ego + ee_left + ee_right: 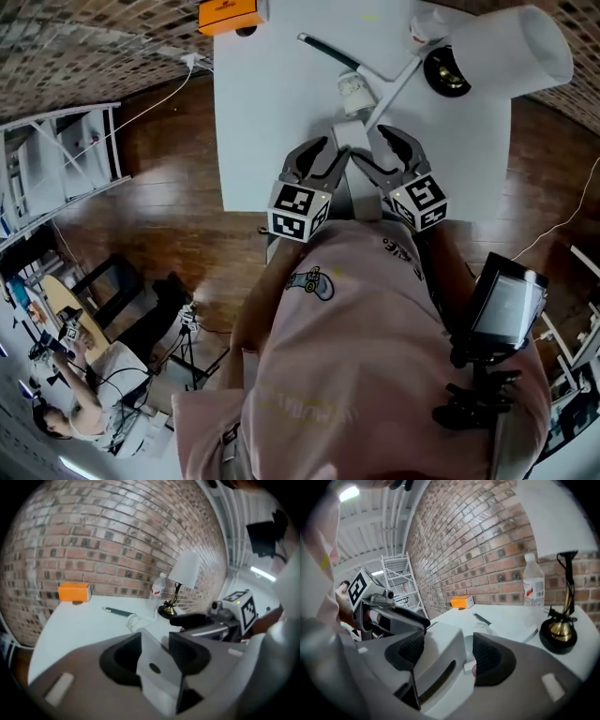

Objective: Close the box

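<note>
**A:** Layout, left to right?
**B:** White table [272, 112]. Orange pack [229, 14] at the far left edge, well apart from everything else. Pen [328, 47] lies further right, towards the far side.
**A:** Left gripper?
**B:** Left gripper [154, 641] is at the near edge, jaws partway apart. Grey box [352, 141] sits just to its right. One flap of the box, with a round hole in it, stands between the jaws. The flap is nearer the right pad, with a clear gap at the left pad. Not clamped.
**A:** So where exactly is the box?
**B:** Near edge of the table, about centre, between the two grippers. Both point at it from the near side.
**A:** Right gripper?
**B:** Right gripper [449, 644] is just right of the box, jaws wide. A corner of the box with a long slot sits between them, close to the left pad. The right pad stands off it. No grip.
**A:** Far right?
**B:** Water bottle [533, 585] upright, then the lamp [497, 47] with a brass base at the far right corner. Both are well apart from the box.
</note>
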The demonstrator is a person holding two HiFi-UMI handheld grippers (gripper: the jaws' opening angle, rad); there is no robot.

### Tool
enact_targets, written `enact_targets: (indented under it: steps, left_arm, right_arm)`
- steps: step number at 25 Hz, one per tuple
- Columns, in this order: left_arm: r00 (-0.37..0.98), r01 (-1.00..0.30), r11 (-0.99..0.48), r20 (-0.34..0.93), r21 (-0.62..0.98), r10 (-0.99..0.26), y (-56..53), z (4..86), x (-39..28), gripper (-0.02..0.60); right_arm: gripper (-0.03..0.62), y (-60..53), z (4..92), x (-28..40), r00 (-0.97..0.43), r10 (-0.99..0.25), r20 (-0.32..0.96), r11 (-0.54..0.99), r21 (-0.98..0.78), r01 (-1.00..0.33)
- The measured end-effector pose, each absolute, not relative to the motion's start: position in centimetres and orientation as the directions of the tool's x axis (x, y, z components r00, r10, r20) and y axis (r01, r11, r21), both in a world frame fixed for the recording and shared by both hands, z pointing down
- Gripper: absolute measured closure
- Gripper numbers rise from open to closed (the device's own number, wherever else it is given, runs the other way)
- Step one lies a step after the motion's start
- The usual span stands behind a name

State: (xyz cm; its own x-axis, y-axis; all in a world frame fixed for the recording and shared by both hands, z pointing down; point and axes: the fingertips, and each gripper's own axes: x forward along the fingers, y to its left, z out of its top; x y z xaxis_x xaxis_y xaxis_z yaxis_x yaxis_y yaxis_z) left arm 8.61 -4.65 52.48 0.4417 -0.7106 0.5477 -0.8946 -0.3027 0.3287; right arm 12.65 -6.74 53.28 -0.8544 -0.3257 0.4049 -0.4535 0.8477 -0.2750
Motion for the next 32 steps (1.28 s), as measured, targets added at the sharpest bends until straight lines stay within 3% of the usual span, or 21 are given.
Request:
enact_targets:
  steps: [5,16,17,18,19,22,25,28,32]
  left_arm:
    - [0.343,-0.938,-0.309,0.533,0.155,-0.773,-5.0,53.0,7.5,0.359]
    - [0.349,-0.937,-0.281,0.591,0.209,-0.727,-3.4,53.2,6.6,0.379]
    - [0.331,-0.944,-0.255,0.611,0.211,-0.719,-3.0,53.3,6.0,0.385]
    - [0.299,-0.954,-0.216,0.635,0.207,-0.713,-2.4,53.5,4.9,0.448]
    - [0.267,-0.963,-0.165,0.656,0.215,-0.706,-1.7,53.8,3.6,0.543]
    - [0.289,-0.922,-0.021,0.65,0.387,-0.703,0.1,54.6,1.2,0.527]
    - [0.364,-0.857,-0.003,0.601,0.515,-0.712,0.8,55.2,1.1,0.505]
    - [0.417,-0.832,-0.036,0.58,0.554,-0.7,0.9,55.6,2.2,0.505]
    - [0.387,-0.848,-0.001,0.617,0.53,-0.685,1.5,57.7,1.3,0.505]
  right_arm:
    - [0.269,-6.7,51.9,12.0,-0.829,-0.386,0.405,0.879,-0.11,-0.463]
    - [0.262,-5.5,51.9,11.8,-0.8,-0.452,0.395,0.863,-0.031,-0.503]
    - [0.261,-5.5,52.0,11.9,-0.797,-0.457,0.396,0.86,-0.032,-0.509]
    - [0.255,-5.6,52.1,12.0,-0.794,-0.461,0.395,0.856,-0.037,-0.515]
    - [0.255,-5.6,52.2,12.0,-0.793,-0.464,0.394,0.854,-0.041,-0.519]
    - [0.26,-5.5,52.0,11.8,-0.795,-0.459,0.397,0.858,-0.036,-0.513]
    - [0.26,-5.1,51.7,11.5,-0.797,-0.457,0.394,0.855,-0.052,-0.516]
    - [0.26,-5.2,51.8,11.6,-0.799,-0.45,0.399,0.85,-0.085,-0.521]
    - [0.256,-5.6,51.9,11.5,-0.793,-0.446,0.416,0.858,-0.054,-0.511]
